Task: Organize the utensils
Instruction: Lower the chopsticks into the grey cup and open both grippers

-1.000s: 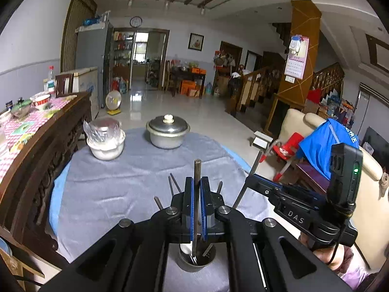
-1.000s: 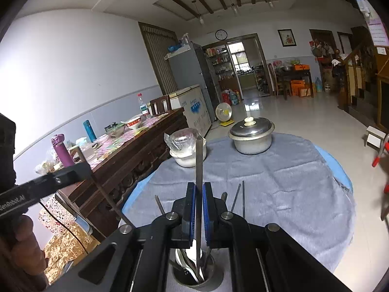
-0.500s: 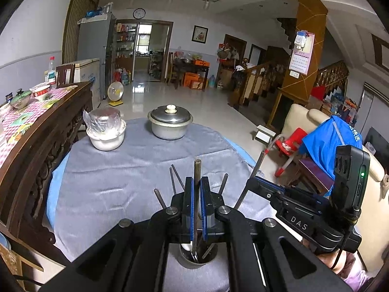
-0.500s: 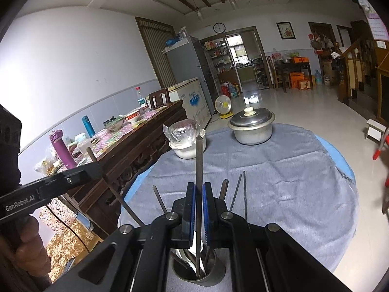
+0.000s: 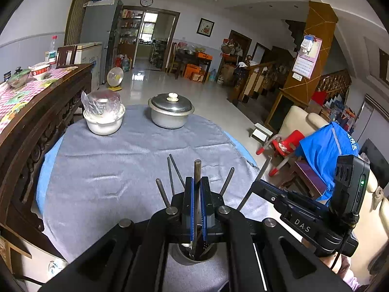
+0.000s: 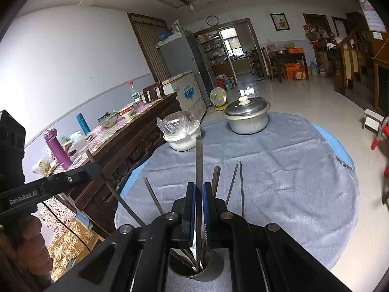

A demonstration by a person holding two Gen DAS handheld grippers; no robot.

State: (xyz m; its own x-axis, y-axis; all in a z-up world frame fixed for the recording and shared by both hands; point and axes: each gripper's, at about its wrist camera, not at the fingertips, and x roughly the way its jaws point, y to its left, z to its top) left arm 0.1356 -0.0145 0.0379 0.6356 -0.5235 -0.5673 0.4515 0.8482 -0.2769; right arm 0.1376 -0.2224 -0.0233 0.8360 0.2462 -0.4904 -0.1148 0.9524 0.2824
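Left gripper: jaws closed tight on one upright metal chopstick, lower end inside the steel cup. Right gripper: jaws likewise clamped on a second chopstick, vertical, tip down in same cup. Cup sits at near edge of desk w/ grey cloth, directly below both grippers. Other utensils lean in cup. Lidded pot and wrapped bowl at far side, well apart from cup.
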